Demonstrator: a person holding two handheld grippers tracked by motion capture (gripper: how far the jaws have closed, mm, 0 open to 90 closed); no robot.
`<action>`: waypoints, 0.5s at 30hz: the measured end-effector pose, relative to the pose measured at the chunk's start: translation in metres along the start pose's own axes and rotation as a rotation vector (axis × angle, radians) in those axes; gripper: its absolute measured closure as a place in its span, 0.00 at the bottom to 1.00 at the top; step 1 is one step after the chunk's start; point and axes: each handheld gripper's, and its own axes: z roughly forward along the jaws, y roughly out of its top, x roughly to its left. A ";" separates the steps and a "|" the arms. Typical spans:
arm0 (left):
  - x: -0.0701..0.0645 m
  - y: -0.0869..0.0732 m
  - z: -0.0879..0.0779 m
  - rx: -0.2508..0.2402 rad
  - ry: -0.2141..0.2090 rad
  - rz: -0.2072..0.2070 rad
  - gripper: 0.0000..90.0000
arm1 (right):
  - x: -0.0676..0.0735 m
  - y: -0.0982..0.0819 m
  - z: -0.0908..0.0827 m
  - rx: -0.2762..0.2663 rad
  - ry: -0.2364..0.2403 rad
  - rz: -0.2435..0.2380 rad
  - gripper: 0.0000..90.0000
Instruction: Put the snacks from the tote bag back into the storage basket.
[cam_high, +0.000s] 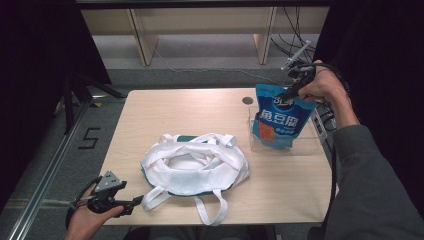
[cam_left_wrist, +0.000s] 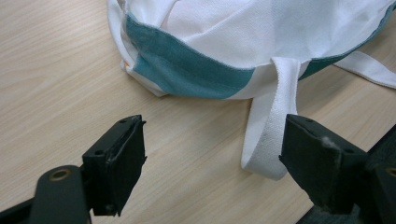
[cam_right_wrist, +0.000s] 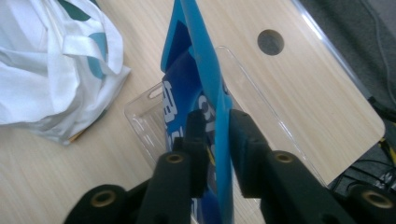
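A blue snack pouch stands upright with its bottom inside a clear plastic tray at the table's right. My right gripper is shut on the pouch's top right corner. In the right gripper view the jaws sit close on either side of the pouch's thin edge, above the tray. A white cloth bag with teal trim lies open in the middle of the table. My left gripper rests open at the front left, and one white strap of the bag lies beside its right jaw, untouched.
A round cable hole is in the tabletop behind the tray. The bag's other straps trail toward the front edge. Bare wood lies left of the bag. Shelving and cables stand beyond the table's far edge.
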 end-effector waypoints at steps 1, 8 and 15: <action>-0.001 0.000 0.000 -0.007 0.004 -0.002 0.23 | 0.001 -0.002 -0.001 -0.011 -0.012 0.005 0.81; 0.000 0.000 -0.001 0.009 0.002 0.003 0.23 | 0.008 -0.015 -0.014 -0.120 -0.099 0.092 0.64; 0.001 0.000 -0.001 0.010 0.001 0.030 0.23 | 0.021 -0.038 -0.018 -0.253 -0.158 0.183 0.55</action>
